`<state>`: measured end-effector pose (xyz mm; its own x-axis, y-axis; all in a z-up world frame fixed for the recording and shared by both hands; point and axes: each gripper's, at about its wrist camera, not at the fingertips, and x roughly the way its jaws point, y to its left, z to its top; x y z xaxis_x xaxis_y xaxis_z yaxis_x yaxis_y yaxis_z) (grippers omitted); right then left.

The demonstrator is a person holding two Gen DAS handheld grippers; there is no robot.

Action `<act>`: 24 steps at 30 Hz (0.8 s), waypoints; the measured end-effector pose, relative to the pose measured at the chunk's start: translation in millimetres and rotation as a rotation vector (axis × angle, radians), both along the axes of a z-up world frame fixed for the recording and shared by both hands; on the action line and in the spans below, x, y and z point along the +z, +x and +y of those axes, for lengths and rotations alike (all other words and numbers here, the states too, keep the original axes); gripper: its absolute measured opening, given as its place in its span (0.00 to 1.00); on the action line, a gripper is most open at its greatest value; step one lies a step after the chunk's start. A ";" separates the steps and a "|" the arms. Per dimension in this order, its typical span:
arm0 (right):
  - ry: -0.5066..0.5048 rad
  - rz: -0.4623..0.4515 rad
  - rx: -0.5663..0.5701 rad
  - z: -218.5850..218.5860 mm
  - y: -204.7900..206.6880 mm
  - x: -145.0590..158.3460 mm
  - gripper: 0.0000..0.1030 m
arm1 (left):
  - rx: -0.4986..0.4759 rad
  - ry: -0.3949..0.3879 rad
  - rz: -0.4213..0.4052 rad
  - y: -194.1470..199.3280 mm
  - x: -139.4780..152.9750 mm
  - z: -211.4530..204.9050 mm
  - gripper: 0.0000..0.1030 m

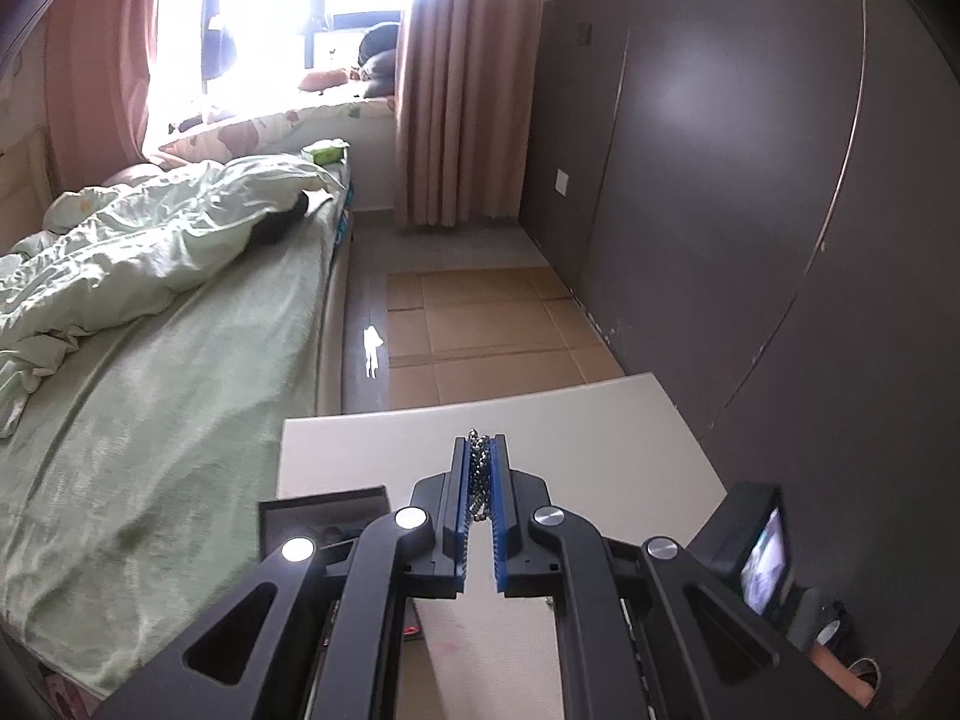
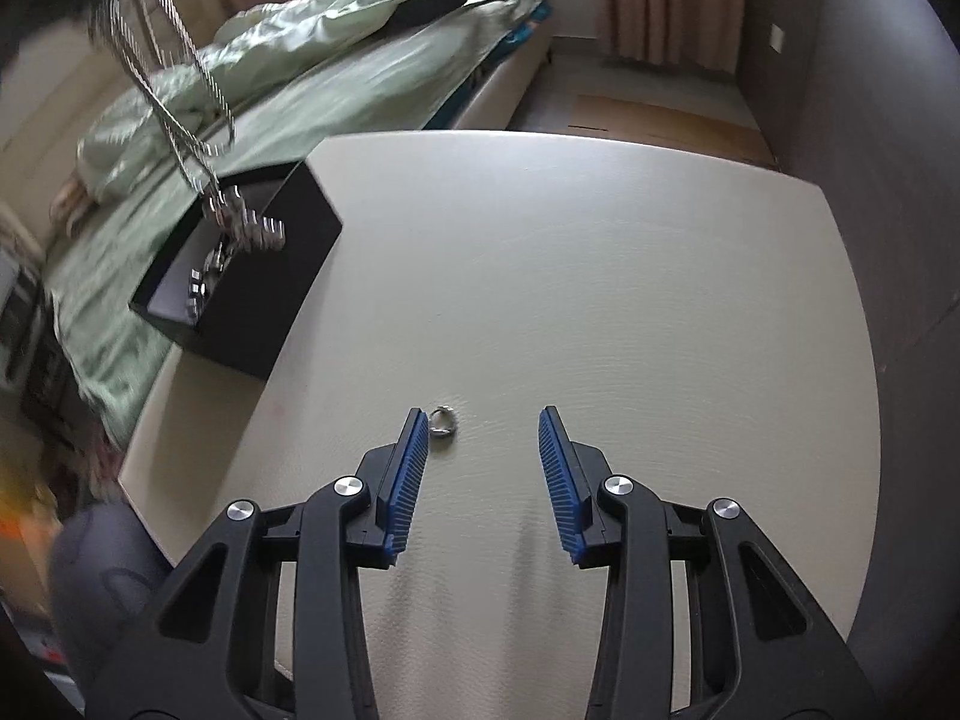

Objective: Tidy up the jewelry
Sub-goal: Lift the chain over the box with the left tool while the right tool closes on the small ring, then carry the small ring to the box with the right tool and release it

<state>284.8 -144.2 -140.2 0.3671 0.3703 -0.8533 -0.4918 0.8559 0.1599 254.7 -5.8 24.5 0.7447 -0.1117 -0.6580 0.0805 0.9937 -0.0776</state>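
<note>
Your left gripper (image 1: 480, 450) is clamped on a beaded chain (image 1: 479, 462), bunched between its blue pads above the tabletop (image 1: 600, 432). In the right wrist view the chain hangs blurred over the black box (image 2: 270, 276), which sits at the tabletop's left edge, beside the bed (image 2: 300, 96). Your right gripper (image 2: 483, 420) has its jaws apart with nothing pinched; a small ring (image 2: 443, 421) lies on the tabletop just beside its left finger (image 2: 414, 450). The tabletop around the ring is bare.
</note>
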 end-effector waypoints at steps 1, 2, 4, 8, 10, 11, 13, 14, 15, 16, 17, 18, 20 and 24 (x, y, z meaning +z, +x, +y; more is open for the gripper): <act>-0.010 -0.007 0.012 3.8 -1.4 -0.6 0.38 | 0.005 0.002 -0.009 -2.7 4.3 3.5 0.04; -0.023 -0.015 0.026 8.8 -3.3 -1.6 0.38 | 0.008 0.001 -0.014 -4.5 6.9 6.5 0.04; -0.051 -0.028 0.049 17.3 -6.4 -4.6 0.38 | 0.017 -0.003 -0.026 -8.5 14.0 14.7 0.04; -0.117 -0.040 0.076 32.0 -6.8 -16.0 0.15 | 0.039 -0.009 -0.046 -14.8 26.7 30.3 0.04; -0.161 -0.075 0.102 41.6 -8.7 -20.0 0.13 | 0.047 -0.014 -0.051 -18.0 30.8 37.2 0.04; -0.174 -0.094 0.112 44.7 -9.6 -20.4 0.13 | 0.054 -0.019 -0.053 -20.0 32.8 41.6 0.04; -0.184 -0.112 0.120 48.2 -9.3 -20.8 0.13 | 0.065 -0.027 -0.057 -23.2 35.7 48.4 0.04; -0.178 -0.108 0.118 47.0 -8.1 -21.1 0.12 | 0.069 -0.031 -0.058 -23.8 36.4 51.2 0.04; -0.164 -0.097 0.114 45.7 -6.0 -20.9 0.12 | 0.074 -0.039 -0.057 -25.4 37.3 55.3 0.04; -0.155 -0.099 0.112 44.8 -6.0 -18.7 0.12 | 0.077 -0.045 -0.057 -26.2 37.8 58.4 0.04; -0.145 -0.111 0.110 43.7 -6.7 -15.7 0.12 | 0.080 -0.050 -0.058 -27.8 38.6 61.9 0.04; -0.125 -0.122 0.106 41.9 -7.3 -9.8 0.12 | 0.082 -0.050 -0.061 -29.5 39.3 64.8 0.04; -0.074 -0.124 0.094 38.3 -7.1 2.5 0.12 | 0.086 -0.055 -0.062 -31.4 39.7 71.1 0.04; -0.008 -0.124 0.084 34.0 -5.2 22.9 0.12 | 0.100 -0.071 -0.051 -30.2 32.9 82.6 0.04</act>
